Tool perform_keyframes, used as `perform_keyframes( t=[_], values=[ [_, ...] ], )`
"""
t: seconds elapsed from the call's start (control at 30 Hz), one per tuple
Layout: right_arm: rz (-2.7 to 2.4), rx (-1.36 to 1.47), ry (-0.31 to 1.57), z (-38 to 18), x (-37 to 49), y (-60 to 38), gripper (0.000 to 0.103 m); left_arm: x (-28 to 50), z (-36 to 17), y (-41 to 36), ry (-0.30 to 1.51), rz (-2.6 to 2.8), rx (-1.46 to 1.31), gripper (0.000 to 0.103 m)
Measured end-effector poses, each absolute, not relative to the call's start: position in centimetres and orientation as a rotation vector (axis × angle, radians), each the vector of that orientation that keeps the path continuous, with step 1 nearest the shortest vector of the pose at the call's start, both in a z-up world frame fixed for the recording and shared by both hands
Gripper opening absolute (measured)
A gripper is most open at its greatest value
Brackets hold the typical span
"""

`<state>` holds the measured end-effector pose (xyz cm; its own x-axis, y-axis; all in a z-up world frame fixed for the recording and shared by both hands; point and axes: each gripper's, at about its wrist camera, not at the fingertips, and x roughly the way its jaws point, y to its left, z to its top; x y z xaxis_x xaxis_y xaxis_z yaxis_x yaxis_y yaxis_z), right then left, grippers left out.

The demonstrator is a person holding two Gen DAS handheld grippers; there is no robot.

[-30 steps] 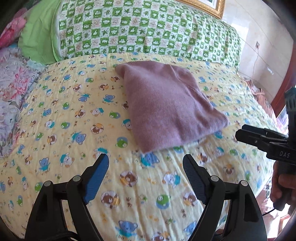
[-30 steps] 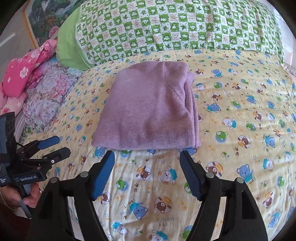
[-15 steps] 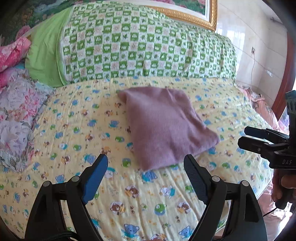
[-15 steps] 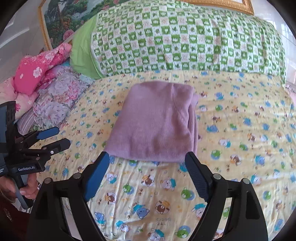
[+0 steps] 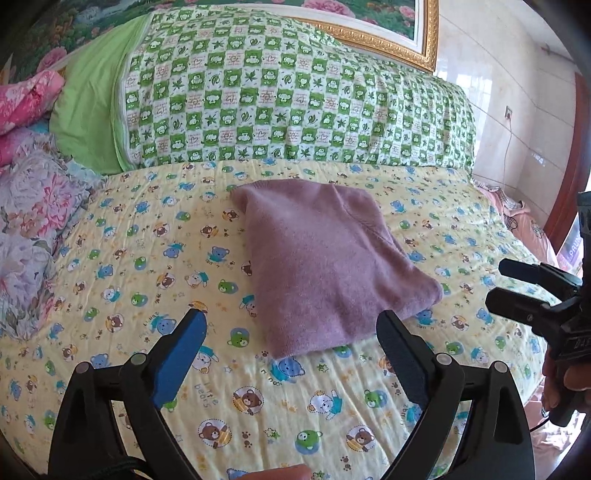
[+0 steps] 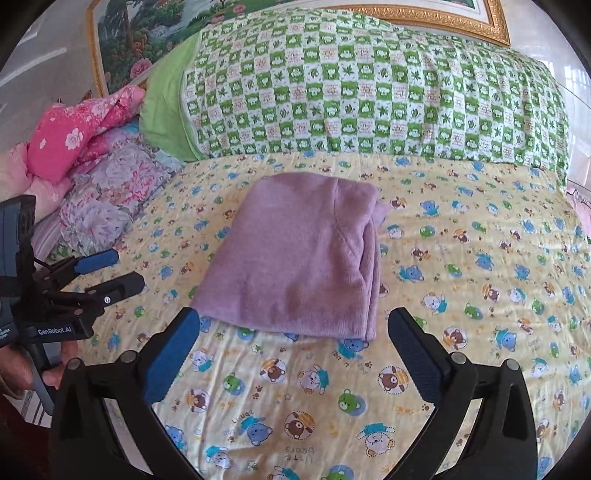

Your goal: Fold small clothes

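The folded purple garment lies flat on the bed, straight ahead of both claws and touching neither. Its long axis runs away from them toward the pillow. The left claw and right claw both stand apart, empty, about equally near its front edge.

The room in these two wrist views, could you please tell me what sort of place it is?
Most likely a home bedroom. A folded purple knit garment lies on a bed with a yellow cartoon-bear sheet, a long green-and-white checked pillow sits at its head, and a gold-framed floral painting hangs behind.
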<state>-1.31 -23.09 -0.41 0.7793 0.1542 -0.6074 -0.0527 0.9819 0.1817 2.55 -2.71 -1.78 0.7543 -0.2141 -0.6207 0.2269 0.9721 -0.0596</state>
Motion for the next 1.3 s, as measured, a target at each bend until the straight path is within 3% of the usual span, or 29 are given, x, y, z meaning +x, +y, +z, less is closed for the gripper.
perform_keyframes(
  t=[0.4,1.3],
  values=[
    [0.072,0.172,0.731,-6.2,1.6,-23.1,0.102,4.7,-5.9,-4.1,0.741,-0.192,0.081,0.094],
    [0.108,0.186,0.740,-6.0,3.6,-22.4,0.102,6.7,-6.5,-5.2,0.777,-0.162,0.048,0.094]
  ],
)
